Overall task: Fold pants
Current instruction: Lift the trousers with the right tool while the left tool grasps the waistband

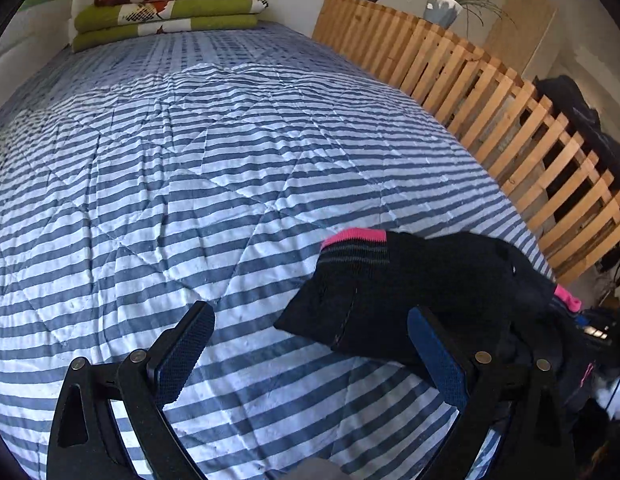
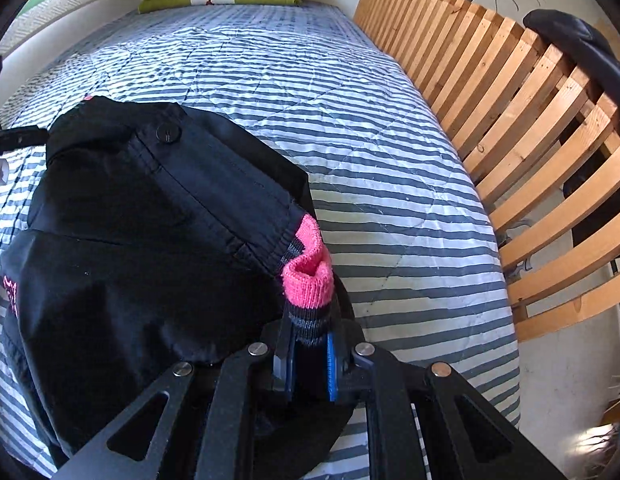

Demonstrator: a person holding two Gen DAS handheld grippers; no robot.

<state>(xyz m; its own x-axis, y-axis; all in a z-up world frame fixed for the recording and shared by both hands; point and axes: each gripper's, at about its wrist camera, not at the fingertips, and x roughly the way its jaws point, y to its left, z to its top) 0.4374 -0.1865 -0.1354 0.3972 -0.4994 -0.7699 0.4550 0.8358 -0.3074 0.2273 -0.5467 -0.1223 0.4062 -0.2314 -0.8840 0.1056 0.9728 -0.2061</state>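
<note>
The right gripper (image 2: 309, 364) is clamped on the pink knitted cuff (image 2: 309, 280) of the black nylon pants (image 2: 150, 240), which bunch up just ahead and to its left on the blue-and-white striped quilt (image 2: 390, 160). The left gripper (image 1: 310, 352) stands wide apart — holding nothing, the other pink-banded cuff (image 1: 354, 238) lying ahead of its right finger (image 1: 438, 360).

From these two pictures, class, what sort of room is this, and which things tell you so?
Most likely a bedroom: a bed with a striped quilt, folded blankets stacked at its far end, and a wooden slatted frame standing alongside, with potted plants on top.
</note>
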